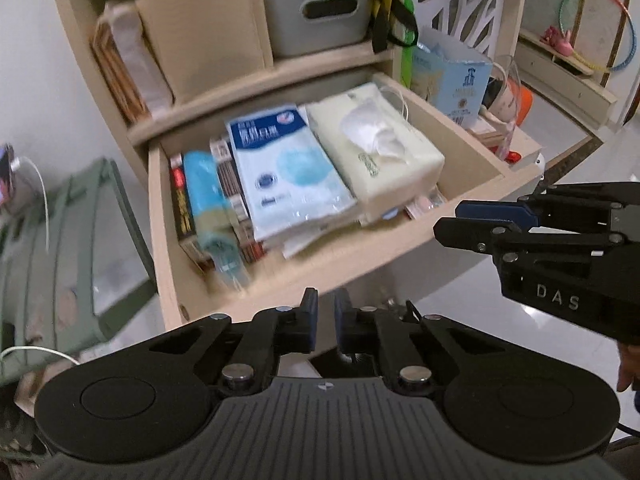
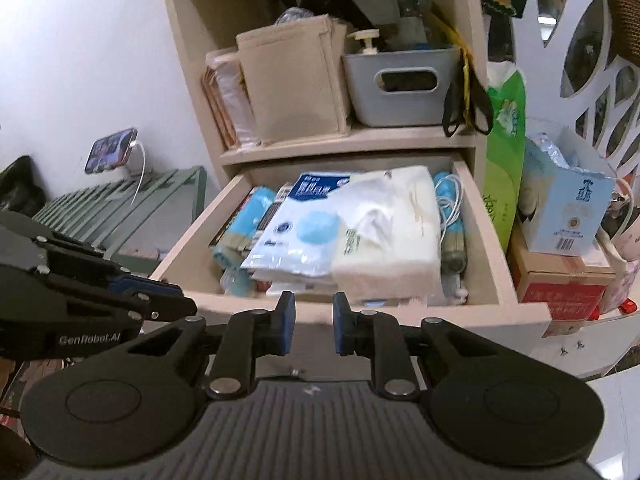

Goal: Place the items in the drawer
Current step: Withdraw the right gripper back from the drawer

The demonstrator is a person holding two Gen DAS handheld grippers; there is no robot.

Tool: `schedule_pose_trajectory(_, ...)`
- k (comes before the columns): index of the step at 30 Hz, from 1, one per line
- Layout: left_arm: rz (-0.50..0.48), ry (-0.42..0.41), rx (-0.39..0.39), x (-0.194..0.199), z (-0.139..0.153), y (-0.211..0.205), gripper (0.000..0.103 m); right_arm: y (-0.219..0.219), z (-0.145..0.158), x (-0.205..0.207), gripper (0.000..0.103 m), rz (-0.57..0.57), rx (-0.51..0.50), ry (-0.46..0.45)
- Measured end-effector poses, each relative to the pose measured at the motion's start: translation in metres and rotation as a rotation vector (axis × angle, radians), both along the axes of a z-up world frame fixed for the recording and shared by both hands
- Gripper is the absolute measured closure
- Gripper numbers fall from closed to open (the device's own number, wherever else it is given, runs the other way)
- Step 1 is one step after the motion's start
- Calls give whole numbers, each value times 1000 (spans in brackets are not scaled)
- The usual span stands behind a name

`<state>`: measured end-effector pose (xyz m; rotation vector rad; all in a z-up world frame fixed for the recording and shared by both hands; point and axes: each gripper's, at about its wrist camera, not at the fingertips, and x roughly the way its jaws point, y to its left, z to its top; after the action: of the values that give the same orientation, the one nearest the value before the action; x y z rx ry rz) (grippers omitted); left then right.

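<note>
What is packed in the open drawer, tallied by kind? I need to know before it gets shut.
Counting only what shows in the drawer:
Tissue pack: 1
Mask packet: 1
Blue rolls: 2
White cable: 1
Dark boxes, at least: 2
Total: 7 at least; more lies underneath.

White wall (image 2: 80,60) behind a beige shelf unit (image 2: 360,140). Green slatted rack (image 2: 120,208) stood left of it, against the wall. White cut-out screen (image 2: 600,80) on the right. Floor (image 1: 460,288) was pale, glossy tile reflecting light.
</note>
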<state>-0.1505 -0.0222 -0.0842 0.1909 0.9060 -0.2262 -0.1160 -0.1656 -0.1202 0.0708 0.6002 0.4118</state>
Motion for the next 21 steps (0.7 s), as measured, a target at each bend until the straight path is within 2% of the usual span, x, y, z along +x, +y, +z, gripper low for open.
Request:
schedule_pose_trajectory(7,42,2,40,6,-13,1,95,4,-9,4,80,14,-9,5)
schedule_pose_trajectory(9,45,3,30,8,-12,3,95,4,-11,6,83,9,2,11)
schedule_pose_trajectory(21,61,4,45,18,-12,-1,93,10,-11,22,83,30,-11,1)
